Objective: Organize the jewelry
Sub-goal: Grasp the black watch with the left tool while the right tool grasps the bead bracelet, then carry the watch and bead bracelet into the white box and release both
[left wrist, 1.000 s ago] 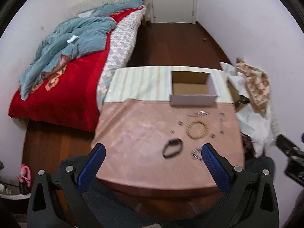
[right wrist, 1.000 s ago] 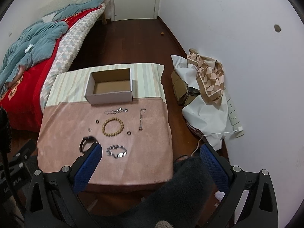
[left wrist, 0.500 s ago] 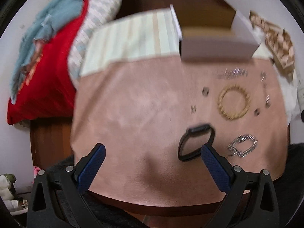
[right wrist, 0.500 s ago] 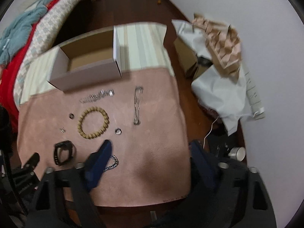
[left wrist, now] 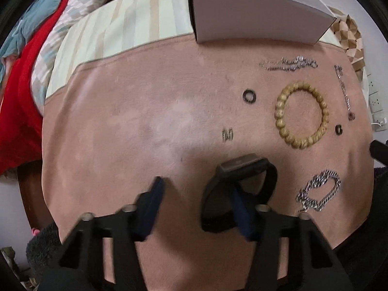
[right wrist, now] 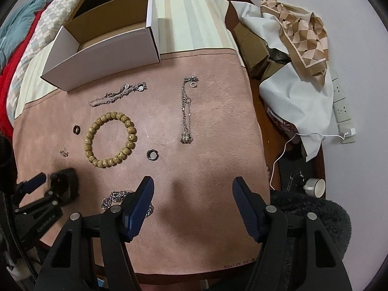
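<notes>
Table under pink cloth (right wrist: 213, 77); striped cloth (right wrist: 194, 21) covers far strip, 12 o'clock. White cardboard box (right wrist: 109, 38) open-topped at 11 o'clock, straddling both cloths. On pink cloth: silver chain bracelet (right wrist: 118, 94) just below box; wooden bead bracelet (right wrist: 110, 139) at centre-left; thin necklace (right wrist: 186, 109) lengthwise at 1 o'clock; dark ring (right wrist: 76, 129) at 9 o'clock of beads; second dark ring (right wrist: 152, 154) at 4 o'clock of beads; small earrings (right wrist: 64, 153) at 8 o'clock; black watch (left wrist: 242, 189) and chunky silver chain (left wrist: 320, 194) near front edge.

Both point downward: left hand-held gripper (left wrist: 197, 201) closing, right hand-held gripper (right wrist: 194, 201) narrowing but agape.
</notes>
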Motion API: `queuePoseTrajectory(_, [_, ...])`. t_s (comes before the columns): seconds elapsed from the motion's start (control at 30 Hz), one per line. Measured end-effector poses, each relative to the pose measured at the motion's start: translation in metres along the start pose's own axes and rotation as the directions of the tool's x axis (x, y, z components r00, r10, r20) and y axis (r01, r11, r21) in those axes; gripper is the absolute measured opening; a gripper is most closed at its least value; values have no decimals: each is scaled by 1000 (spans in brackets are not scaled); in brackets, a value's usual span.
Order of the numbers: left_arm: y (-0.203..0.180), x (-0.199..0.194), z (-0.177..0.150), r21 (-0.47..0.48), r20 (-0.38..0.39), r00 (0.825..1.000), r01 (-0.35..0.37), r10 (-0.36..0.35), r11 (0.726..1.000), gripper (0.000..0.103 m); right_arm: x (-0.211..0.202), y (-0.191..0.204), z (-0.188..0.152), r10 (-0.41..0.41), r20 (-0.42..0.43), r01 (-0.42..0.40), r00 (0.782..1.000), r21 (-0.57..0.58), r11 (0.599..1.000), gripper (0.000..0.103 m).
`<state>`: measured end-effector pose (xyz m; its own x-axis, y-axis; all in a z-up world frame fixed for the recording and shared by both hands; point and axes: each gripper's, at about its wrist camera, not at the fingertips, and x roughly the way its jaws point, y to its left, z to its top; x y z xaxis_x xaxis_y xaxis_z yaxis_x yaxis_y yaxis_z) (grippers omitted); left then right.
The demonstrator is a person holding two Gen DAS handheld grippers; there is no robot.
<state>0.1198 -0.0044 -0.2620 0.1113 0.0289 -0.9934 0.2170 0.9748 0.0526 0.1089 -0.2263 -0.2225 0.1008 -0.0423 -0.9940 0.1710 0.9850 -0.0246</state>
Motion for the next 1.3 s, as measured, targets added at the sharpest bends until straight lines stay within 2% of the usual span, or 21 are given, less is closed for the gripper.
queuePoseTrajectory(0.03, [-1, 0, 1, 2, 5, 1000, 10, -10, 1000, 16, 1, 2, 0, 1, -1, -1, 1000, -2, 1000, 69])
queuePoseTrajectory(0.07, [-1, 0, 2, -2, 8, 1000, 12, -12, 1000, 8, 2, 3, 1, 2, -1, -2, 1000, -5, 1000, 69])
queuePoseTrajectory(0.13, [1, 0, 4, -6, 17, 1000, 2, -2, 1000, 4, 4, 5, 5, 24, 2, -24, 1000, -9, 1000, 69])
queuePoseTrajectory(0.2, [11, 0, 5, -43, 32, 999, -11, 12, 999, 3, 6, 11, 11, 80, 14, -80, 997, -16, 997, 67])
queuePoseTrajectory(0.27, [22, 1, 5, -88, 40, 999, -17, 21, 996, 2, 9, 17, 19, 116, 27, -115, 993, -29, 993, 58])
queuePoseTrajectory(0.3, [29, 1, 6, -109, 42, 999, -17, 21, 994, 2, 12, 23, 24, 119, 32, -117, 992, -38, 992, 56])
queuePoseTrajectory(0.47, [51, 1, 8, -165, 53, 998, -33, 42, 986, 2, 28, 53, 43, 110, 33, -107, 993, -100, 989, 51])
queuePoseTrajectory(0.6, [68, -2, 15, -186, 58, 996, -51, 63, 981, 2, 43, 79, 45, 30, 12, -28, 999, -163, 986, 47])
queuePoseTrajectory(0.63, [67, 1, 21, -189, 58, 996, -51, 63, 981, 2, 41, 82, 44, 30, 32, -24, 999, -171, 985, 45])
queuePoseTrajectory(0.7, [71, 1, 23, -202, 63, 996, -49, 63, 978, 2, 39, 89, 42, 18, 41, -10, 999, -193, 981, 39])
queuePoseTrajectory(0.73, [78, 3, 32, -204, 62, 996, -48, 62, 978, 2, 39, 91, 40, 32, 41, -24, 999, -193, 981, 31])
queuePoseTrajectory(0.8, [83, 1, 36, -214, 69, 996, -45, 61, 976, 2, 37, 94, 38, 38, 48, -28, 998, -203, 979, 24])
queuePoseTrajectory(0.83, [76, -2, 33, -215, 71, 996, -45, 62, 976, 2, 36, 98, 36, 40, 54, -28, 998, -212, 977, 10])
queuePoseTrajectory(0.9, [73, -10, 34, -220, 77, 995, -42, 60, 975, 2, 36, 100, 33, 31, 61, -17, 998, -218, 976, 10])
queuePoseTrajectory(1.07, [70, -27, 35, -216, 101, 993, -32, 55, 976, 2, 26, 95, 27, 79, 72, -65, 994, -178, 982, 9])
queuePoseTrajectory(1.3, [63, -59, 35, -209, 158, 987, 6, 28, 978, 2, -17, 90, 19, 160, 140, -141, 977, -131, 981, 9])
